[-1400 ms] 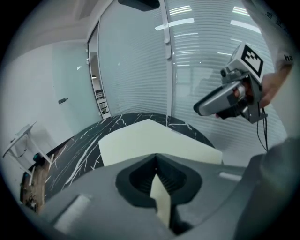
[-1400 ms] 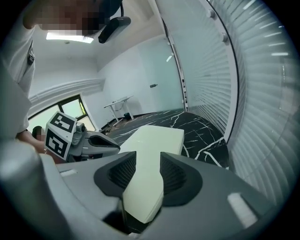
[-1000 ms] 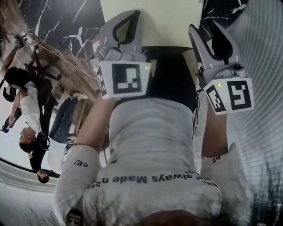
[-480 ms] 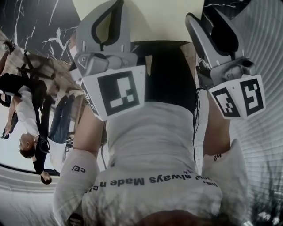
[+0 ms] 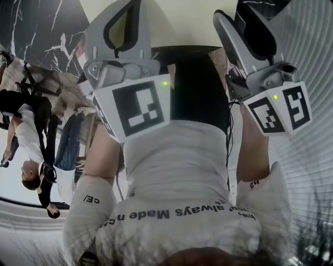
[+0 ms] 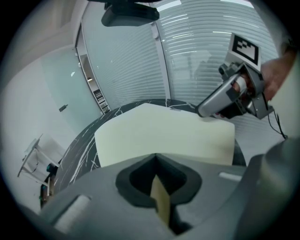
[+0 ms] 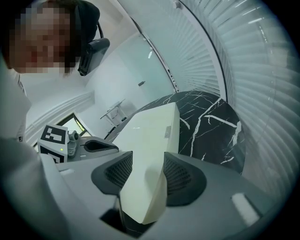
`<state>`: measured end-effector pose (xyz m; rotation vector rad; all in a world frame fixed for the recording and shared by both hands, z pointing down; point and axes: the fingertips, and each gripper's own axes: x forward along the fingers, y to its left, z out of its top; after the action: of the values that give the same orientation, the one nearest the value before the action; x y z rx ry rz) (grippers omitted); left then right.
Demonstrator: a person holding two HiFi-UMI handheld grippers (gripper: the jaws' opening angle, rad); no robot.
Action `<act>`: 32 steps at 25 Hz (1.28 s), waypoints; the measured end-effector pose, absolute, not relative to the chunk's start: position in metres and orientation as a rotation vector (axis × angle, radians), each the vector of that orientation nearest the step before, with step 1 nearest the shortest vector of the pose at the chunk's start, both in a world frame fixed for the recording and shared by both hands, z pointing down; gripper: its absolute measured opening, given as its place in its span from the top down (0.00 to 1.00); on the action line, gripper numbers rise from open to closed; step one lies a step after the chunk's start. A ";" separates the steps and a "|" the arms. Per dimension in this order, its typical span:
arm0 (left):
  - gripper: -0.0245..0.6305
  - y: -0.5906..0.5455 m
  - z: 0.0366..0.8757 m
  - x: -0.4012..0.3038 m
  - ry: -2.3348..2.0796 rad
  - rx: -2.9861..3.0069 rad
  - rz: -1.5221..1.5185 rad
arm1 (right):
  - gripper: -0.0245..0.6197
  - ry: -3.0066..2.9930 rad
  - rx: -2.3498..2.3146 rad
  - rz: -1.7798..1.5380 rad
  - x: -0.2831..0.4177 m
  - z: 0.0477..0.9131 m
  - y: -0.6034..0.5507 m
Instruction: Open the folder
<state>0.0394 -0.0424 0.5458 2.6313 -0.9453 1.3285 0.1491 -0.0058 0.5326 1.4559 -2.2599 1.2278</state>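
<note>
- Upper left of the head view, the left gripper (image 5: 131, 8) slants downward, its jaws pinched on a thin edge of the flat cream rectangular folder (image 5: 179, 23).
- The folder lies top centre on the black white-veined marble table (image 5: 47, 31).
- Upper right, the right gripper (image 5: 237, 15) slants downward, jaws wide, with the folder's corner between them.

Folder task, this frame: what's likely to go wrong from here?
1. The left gripper is shut on only a thin edge of the folder. It may slip out on the pull, or be pinching both covers; I cannot tell which.
2. The right gripper stands open round the folder's corner, pads not pressing. Nothing pins the folder, so it could lift or slide whole on the table.
</note>
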 end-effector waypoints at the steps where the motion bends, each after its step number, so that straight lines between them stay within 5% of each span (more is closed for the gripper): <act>1: 0.96 -0.043 0.546 0.039 -0.940 2.632 1.327 | 0.64 -2.254 1.460 1.232 0.149 0.533 -0.006; 32: 0.96 -0.044 0.554 0.039 -0.893 2.575 1.332 | 0.80 -2.368 1.492 1.422 0.148 0.492 -0.018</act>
<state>0.0390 -0.0439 0.5541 2.5749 -0.8926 1.3319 0.1481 -0.0182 0.4916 1.4923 -2.3680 1.4223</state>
